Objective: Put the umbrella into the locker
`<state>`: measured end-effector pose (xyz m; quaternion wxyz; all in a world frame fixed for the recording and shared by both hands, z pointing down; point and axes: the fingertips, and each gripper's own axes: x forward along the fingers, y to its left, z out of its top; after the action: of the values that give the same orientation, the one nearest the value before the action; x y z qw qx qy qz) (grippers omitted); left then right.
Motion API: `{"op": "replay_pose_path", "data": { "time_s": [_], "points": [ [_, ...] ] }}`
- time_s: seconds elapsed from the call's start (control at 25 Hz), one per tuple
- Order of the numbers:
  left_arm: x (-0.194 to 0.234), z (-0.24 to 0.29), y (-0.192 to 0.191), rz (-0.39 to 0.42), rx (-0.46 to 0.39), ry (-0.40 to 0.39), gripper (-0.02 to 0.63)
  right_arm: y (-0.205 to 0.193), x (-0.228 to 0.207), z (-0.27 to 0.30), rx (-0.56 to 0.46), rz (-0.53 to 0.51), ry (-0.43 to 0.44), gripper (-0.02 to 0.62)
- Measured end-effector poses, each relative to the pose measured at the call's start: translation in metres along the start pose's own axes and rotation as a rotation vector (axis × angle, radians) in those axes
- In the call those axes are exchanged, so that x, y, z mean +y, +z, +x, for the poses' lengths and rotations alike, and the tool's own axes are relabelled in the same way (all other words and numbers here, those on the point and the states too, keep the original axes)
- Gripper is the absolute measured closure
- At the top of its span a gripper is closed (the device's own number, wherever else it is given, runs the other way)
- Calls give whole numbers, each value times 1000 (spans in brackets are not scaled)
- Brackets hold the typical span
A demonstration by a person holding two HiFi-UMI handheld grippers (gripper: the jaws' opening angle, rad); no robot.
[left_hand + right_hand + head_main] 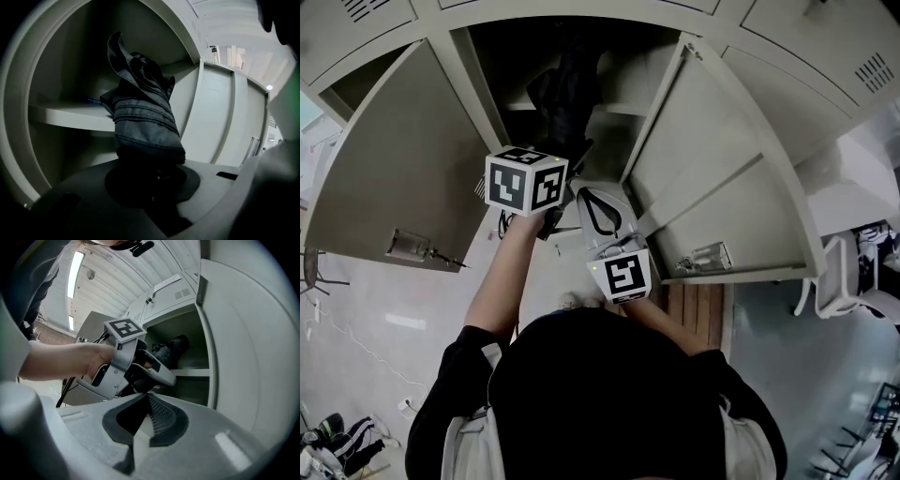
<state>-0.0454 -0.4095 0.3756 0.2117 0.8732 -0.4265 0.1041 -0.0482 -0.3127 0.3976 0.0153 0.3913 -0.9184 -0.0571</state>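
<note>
A folded dark umbrella (563, 89) reaches up into the open locker (623, 108), its loose fabric end above the inner shelf (70, 115). My left gripper (567, 173) is shut on the umbrella's lower end; in the left gripper view the bundled cloth (143, 112) rises straight out of the jaws (154, 171). My right gripper (586, 194) hangs just below and right of the left one, outside the locker mouth, with its jaws shut on nothing. The right gripper view shows its pads (159, 416) meeting at the tip, and beyond them the left gripper (154, 369) with the umbrella (171, 348).
The locker's two grey doors stand wide open, one at the left (403, 159) and one at the right (722, 178), each with a latch near its lower edge. More closed lockers (825, 66) flank it. A white chair (844, 277) stands at the far right.
</note>
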Motion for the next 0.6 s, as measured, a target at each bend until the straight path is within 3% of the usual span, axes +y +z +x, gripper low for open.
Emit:
{"op": "replay_pose_path", "data": {
  "time_s": [0.6],
  "points": [
    [9, 13, 12, -110, 20, -79, 541, 13, 5, 35, -60, -24, 25, 592]
  ]
}}
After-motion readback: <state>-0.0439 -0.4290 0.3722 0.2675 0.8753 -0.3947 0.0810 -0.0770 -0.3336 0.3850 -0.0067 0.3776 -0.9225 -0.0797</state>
